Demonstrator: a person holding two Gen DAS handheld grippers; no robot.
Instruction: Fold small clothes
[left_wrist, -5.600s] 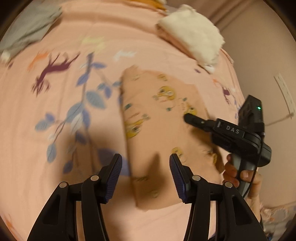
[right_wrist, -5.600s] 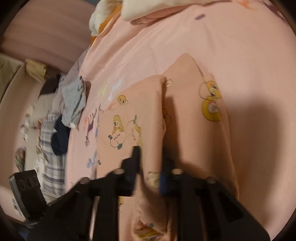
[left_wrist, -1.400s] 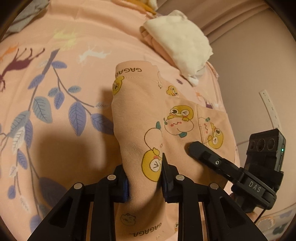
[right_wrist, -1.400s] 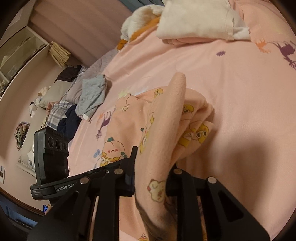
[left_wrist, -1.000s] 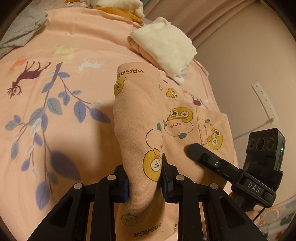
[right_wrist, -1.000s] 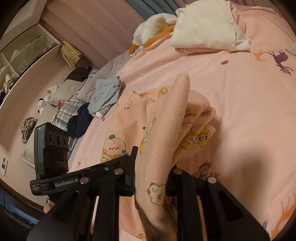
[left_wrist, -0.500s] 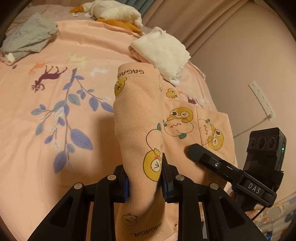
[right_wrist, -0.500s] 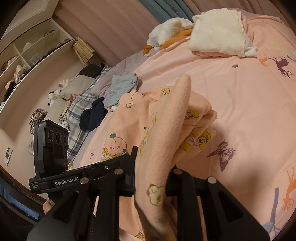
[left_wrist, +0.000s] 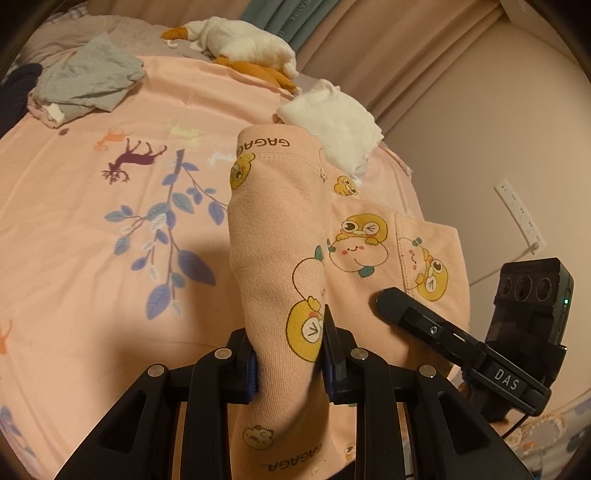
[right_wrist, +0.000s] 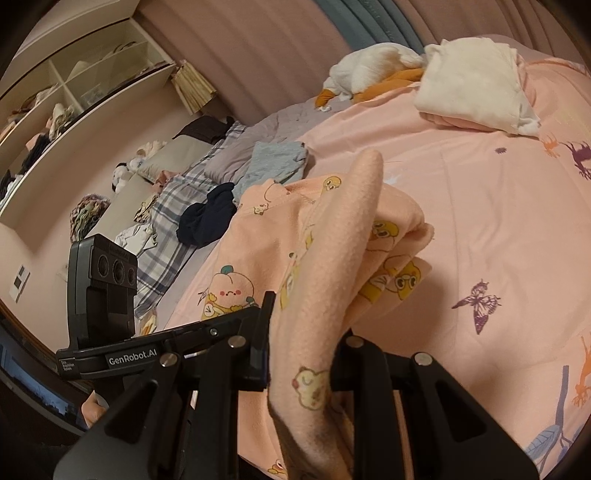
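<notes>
A small peach garment (left_wrist: 280, 236) printed with yellow cartoon chicks hangs folded and lifted above the pink bedsheet (left_wrist: 92, 258). My left gripper (left_wrist: 290, 354) is shut on its folded edge. My right gripper (right_wrist: 301, 354) is shut on another edge of the same garment (right_wrist: 332, 258), and it shows at the right of the left wrist view (left_wrist: 436, 328). The left gripper shows at the left of the right wrist view (right_wrist: 207, 339). The garment's lower part drapes below both grippers, out of sight.
A folded white cloth pile (left_wrist: 332, 125) lies at the bed's far right edge, beside a plush goose (left_wrist: 240, 40). A grey garment (left_wrist: 81, 81) and dark clothes (right_wrist: 207, 218) lie at the far left. A wall with a socket (left_wrist: 517, 214) stands on the right; shelves (right_wrist: 74, 92) stand beyond the bed.
Both grippers, shut on the garment, have risen and tilted up; more of the bed, curtains and shelves has come into view. 5.6 s ago the left gripper was open above the flat garment.
</notes>
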